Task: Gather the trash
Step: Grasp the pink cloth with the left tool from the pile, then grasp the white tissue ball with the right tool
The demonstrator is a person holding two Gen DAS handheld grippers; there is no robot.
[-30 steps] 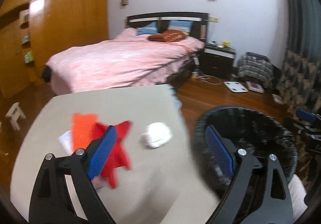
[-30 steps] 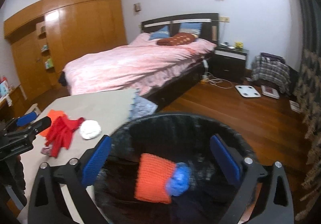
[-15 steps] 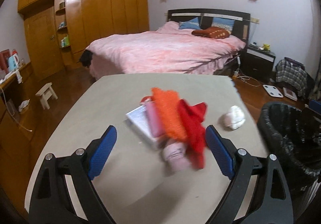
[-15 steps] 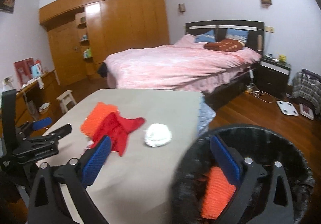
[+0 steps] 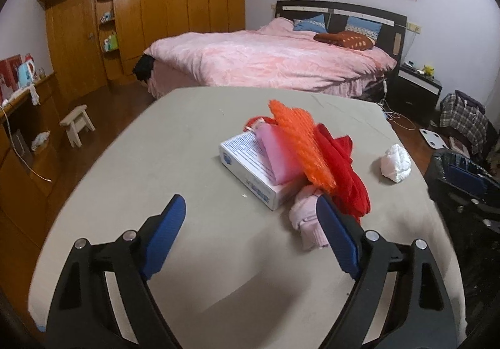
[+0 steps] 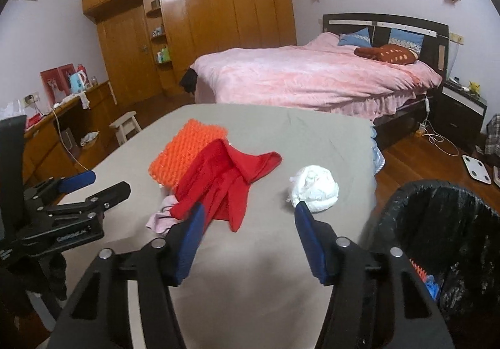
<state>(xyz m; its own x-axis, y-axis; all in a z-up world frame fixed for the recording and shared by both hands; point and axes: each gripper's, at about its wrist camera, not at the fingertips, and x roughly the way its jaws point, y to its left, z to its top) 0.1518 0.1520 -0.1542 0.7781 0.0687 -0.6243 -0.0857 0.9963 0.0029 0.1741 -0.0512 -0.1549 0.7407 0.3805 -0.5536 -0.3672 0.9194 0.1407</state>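
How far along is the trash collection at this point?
Partly done: the bin already holds an orange piece. Nothing is in hand; the right gripper is closing on nothing and the left gripper is empty. Left on the table: tissue wad, red cloth, white box.

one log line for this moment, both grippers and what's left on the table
left gripper: closing, empty | right gripper: closing, empty | grey table: crumpled white tissue, red cloth, orange knitted cloth | black bin: beside table

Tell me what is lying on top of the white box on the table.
On the white box lie a pink pouch and, overlapping it, an orange knitted cloth. They cover the box's far side; what is underneath there cannot be seen.
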